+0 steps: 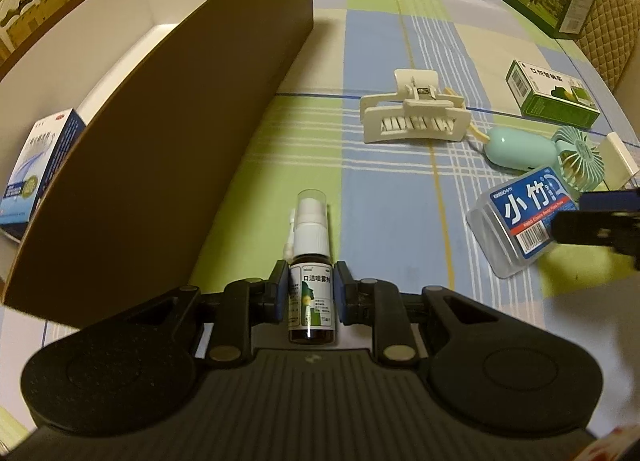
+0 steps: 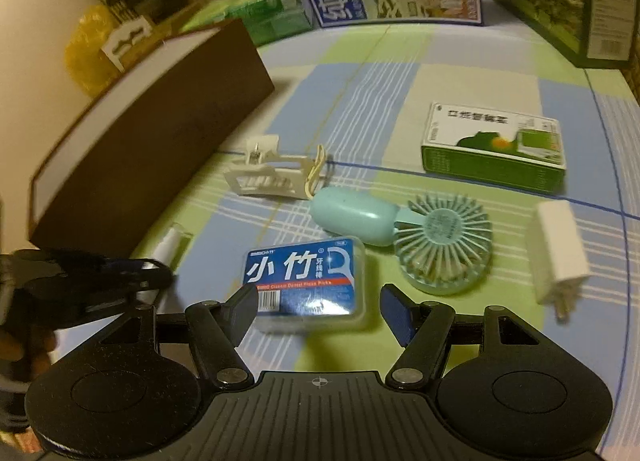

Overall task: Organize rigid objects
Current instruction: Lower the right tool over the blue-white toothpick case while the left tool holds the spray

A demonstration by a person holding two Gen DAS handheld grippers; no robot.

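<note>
My right gripper (image 2: 318, 307) is hanging open above the checked tablecloth (image 2: 460, 81), its blue pads flanking the near end of the dental floss pick box (image 2: 304, 281) without pressing on it. Just beyond are lying the mint handheld fan (image 2: 400, 233), a cream hair claw clip (image 2: 268, 177), a green medicine box (image 2: 494, 145) and a white charger plug (image 2: 558, 257). My left gripper (image 2: 92, 277) is blurring in at the left edge, beside the brown storage box (image 2: 140, 153).
</note>
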